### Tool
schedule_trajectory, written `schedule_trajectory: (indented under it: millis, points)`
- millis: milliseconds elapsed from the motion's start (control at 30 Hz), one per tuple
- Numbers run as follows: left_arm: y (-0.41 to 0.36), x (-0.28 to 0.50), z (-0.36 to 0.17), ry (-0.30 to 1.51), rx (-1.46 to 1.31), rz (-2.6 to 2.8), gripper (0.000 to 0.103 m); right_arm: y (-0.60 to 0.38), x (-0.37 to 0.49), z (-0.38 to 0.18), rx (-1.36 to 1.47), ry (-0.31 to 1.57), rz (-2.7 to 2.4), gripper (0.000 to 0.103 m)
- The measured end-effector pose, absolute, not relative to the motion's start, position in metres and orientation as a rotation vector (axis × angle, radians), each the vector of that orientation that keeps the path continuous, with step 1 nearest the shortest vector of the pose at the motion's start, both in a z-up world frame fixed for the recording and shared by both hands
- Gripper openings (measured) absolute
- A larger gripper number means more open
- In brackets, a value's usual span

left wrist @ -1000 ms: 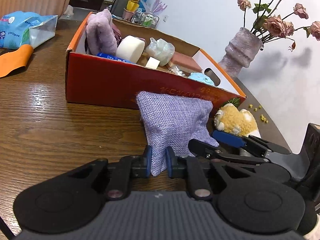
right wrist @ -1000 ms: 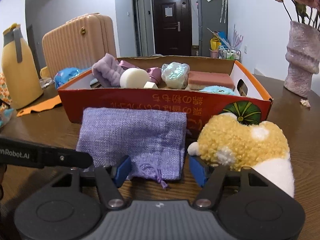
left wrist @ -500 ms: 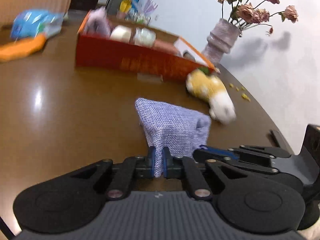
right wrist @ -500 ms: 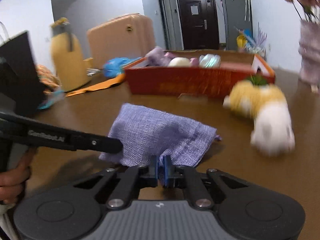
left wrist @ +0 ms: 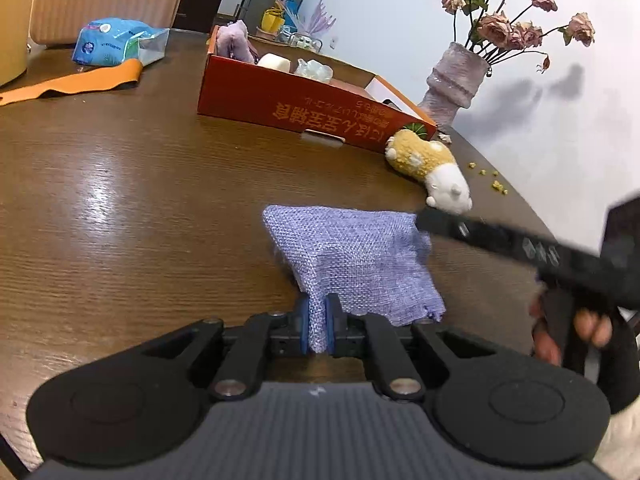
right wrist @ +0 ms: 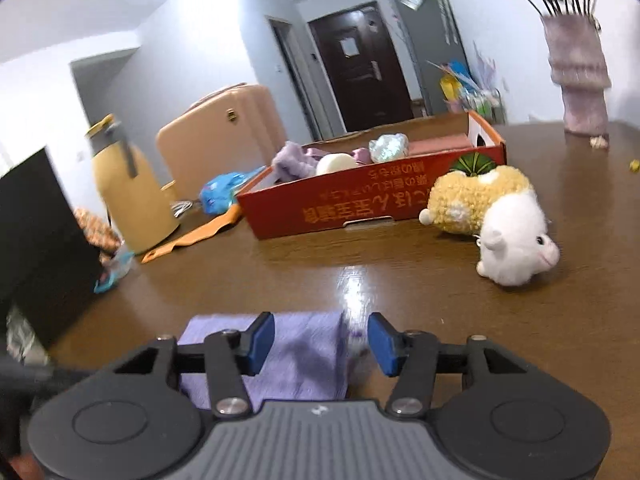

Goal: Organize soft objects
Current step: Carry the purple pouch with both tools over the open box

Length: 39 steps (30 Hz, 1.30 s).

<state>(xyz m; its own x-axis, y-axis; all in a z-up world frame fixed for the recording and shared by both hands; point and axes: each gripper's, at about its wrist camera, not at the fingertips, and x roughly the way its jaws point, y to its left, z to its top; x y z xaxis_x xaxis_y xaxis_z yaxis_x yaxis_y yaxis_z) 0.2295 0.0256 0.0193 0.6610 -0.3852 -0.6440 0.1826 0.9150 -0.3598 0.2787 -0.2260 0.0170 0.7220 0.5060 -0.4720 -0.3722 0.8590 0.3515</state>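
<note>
Firmly on purple pouch [left wrist: 352, 256]: left hand-held gripper [left wrist: 318, 330].

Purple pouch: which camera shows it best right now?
The left wrist view. There the purple pouch shows nearly whole, its weave sharp, one corner pinched in the left gripper. The right wrist view shows only a blurred strip of it behind the right gripper, whose jaws are opening.

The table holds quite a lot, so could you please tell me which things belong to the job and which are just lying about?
Belonging to the job:
- purple cloth pouch, pinched by the left tool
- plush toy
- red box of soft items
- right tool, opening

Lying about:
- vase of flowers
- blue packet
- orange sheet
- yellow jug
</note>
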Motion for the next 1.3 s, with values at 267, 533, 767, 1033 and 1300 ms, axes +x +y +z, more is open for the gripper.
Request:
schedule_trajectory:
  millis: [267,533,767,1033,1300]
  points:
    - [0.031,0.232,0.017,0.774,-0.273,-0.296,0.009,-0.182,0.286,0.001,0.029,0.643,0.467,0.044]
    - [0.032,0.233,0.013,0.771,-0.281,-0.302,0.009,-0.179,0.257,-0.003,-0.051,0.628,0.448,0.021]
    - [0.03,0.233,0.022,0.756,-0.277,-0.328,0.006,-0.181,0.249,0.005,-0.039,0.62,0.469,0.008]
    - [0.026,0.286,0.097,0.586,-0.285,-0.45,0.006,-0.202,0.284,0.083,-0.043,0.463,0.529,0.007]
    - [0.009,0.432,0.115,0.597,-0.311,-0.345,0.006,-0.208,0.456,0.13,-0.02,0.497,0.504,0.007]
